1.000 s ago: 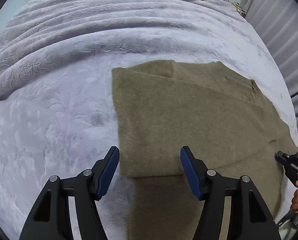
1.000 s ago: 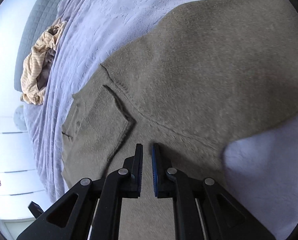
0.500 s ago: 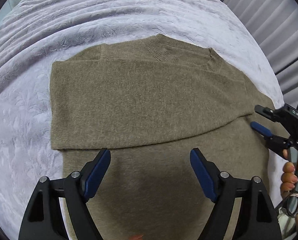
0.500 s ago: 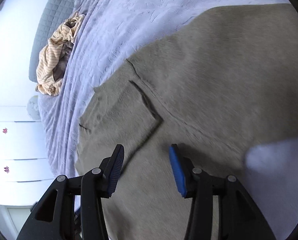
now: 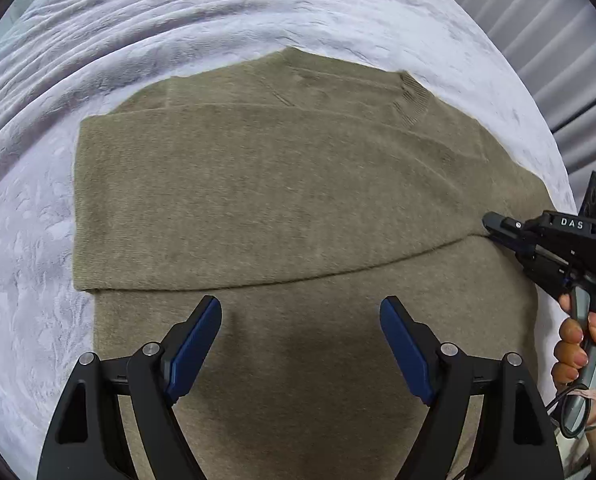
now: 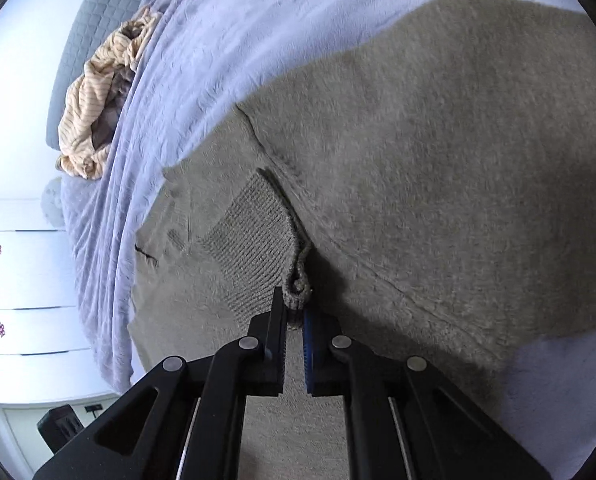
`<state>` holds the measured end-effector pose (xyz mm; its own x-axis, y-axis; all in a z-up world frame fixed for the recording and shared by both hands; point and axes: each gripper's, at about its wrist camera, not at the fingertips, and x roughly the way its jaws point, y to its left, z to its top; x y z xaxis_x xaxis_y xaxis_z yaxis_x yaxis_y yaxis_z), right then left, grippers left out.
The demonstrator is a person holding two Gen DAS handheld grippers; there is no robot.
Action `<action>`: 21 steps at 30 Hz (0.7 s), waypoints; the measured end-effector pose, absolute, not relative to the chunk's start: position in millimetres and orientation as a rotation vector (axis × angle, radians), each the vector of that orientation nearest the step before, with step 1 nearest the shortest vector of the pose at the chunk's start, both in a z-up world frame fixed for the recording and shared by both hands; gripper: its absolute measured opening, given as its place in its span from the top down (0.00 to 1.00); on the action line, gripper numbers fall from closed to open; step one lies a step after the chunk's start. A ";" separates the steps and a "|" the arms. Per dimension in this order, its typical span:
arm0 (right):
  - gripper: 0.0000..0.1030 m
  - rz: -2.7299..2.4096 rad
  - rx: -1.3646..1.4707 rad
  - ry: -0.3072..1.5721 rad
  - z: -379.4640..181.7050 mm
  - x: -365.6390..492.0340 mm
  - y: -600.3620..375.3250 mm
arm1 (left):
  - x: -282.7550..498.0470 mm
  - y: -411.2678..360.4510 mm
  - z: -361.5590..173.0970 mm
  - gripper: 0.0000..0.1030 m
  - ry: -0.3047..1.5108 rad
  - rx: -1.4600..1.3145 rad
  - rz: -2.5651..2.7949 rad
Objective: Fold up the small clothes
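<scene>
Olive sweater (image 5: 282, 208) flat on bed (image 5: 218, 28). Left gripper (image 5: 300, 312) fingers spread wide above it. Right gripper (image 6: 295, 312) pinching ribbed cuff (image 6: 297, 292).

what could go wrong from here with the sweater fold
1. The right gripper pinches only a small bunch of the ribbed cuff, so the knit may slip out when pulled.
2. The left gripper hangs open above the sweater, pinning nothing, so a one-sided pull could drag the folded layer askew.
</scene>
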<state>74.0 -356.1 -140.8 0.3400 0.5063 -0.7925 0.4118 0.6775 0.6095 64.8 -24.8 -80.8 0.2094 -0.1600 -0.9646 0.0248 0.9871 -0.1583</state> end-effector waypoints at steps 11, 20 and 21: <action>0.45 0.059 0.878 1.273 -108.2 8.9 -403.1 | 48.9 -90.6 -72.7 0.20 1.380 0.016 -0.265; 0.45 -0.211 1.068 1.134 -105.2 -65.5 -510.7 | 47.8 -145.9 -72.5 0.20 1.418 0.054 -0.362; 0.45 -0.238 1.088 1.107 -104.7 -70.5 -523.4 | 48.9 -151.4 -72.2 0.20 1.416 0.058 -0.365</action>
